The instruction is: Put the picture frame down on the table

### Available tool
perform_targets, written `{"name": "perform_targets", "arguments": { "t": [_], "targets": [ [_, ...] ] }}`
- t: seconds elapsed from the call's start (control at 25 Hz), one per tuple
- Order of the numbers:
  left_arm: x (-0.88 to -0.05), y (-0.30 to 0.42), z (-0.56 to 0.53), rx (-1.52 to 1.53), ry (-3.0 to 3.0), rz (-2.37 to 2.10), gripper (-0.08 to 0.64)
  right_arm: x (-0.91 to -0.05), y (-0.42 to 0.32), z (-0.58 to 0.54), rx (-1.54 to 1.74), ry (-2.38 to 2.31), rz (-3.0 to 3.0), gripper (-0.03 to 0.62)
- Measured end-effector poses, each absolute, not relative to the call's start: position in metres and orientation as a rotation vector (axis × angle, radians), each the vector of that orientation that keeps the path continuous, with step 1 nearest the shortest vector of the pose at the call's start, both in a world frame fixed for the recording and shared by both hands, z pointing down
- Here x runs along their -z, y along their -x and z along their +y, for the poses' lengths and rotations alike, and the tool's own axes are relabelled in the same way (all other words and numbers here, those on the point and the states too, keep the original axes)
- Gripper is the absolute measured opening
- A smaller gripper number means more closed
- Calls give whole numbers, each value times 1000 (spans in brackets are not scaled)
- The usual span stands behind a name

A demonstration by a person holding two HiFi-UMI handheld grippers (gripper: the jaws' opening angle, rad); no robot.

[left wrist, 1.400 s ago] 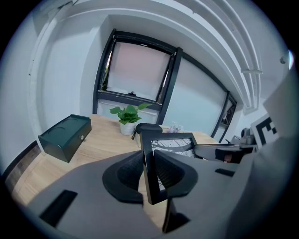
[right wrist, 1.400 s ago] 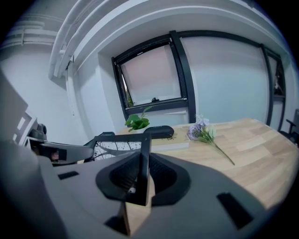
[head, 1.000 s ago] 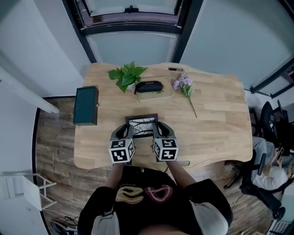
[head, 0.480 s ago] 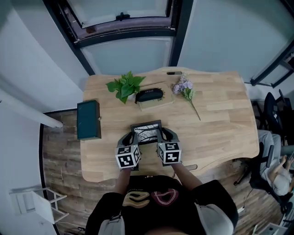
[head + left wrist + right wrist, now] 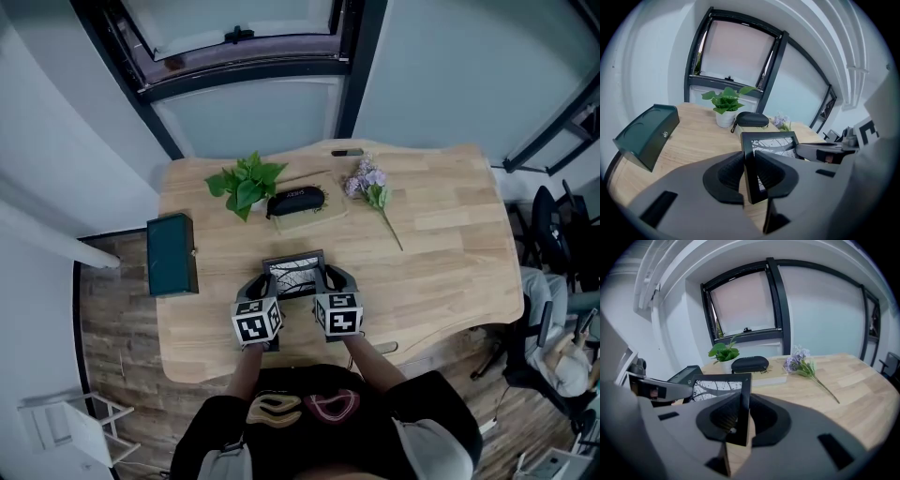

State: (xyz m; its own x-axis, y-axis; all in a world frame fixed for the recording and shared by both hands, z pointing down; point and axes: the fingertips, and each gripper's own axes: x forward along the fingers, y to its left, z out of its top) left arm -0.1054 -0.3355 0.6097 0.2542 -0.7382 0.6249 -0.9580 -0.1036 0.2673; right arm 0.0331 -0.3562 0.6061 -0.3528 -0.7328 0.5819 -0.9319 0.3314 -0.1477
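The task is mid-way: the frame (image 5: 294, 273) is held, not yet set down. The left claw (image 5: 750, 173) is clamped on the frame's left edge, its pads pressing the black moulding from both sides. The right claw (image 5: 743, 420) grips the right edge the same way. So the frame hangs between the two claws over the near middle of the table (image 5: 441, 234), close to the person. It is tilted, with its picture side facing up and its top edge on the far side.

In the left gripper view the bottom corner looks just clear of the wood. From the head view I cannot tell whether any edge touches the table.

I judge this to be the lowering stage. The wood under the frame is bare. The case (image 5: 296, 199) and plant (image 5: 246, 181) lie farther off, the green box (image 5: 170, 255) sits well to the left, and the flowers (image 5: 370, 183) are far and to the right. None of them is in the way.

The next move calls for both claws to come down together at the same rate, so the frame does not twist in the grip, until it bears on the table. Only then should the claws open, each drawing away to its own side. No stand shows behind the frame, so laying it flat looks the safer choice.
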Motion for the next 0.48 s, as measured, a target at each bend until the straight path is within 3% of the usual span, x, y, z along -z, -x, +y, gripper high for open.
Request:
{"name": "perform_targets", "arguments": {
  "t": [0.48],
  "targets": [
    [-636,111,-349,-496,-1844,-1491,81,-629,-27,-369,-688,-1440,-2130,72]
  ]
}}
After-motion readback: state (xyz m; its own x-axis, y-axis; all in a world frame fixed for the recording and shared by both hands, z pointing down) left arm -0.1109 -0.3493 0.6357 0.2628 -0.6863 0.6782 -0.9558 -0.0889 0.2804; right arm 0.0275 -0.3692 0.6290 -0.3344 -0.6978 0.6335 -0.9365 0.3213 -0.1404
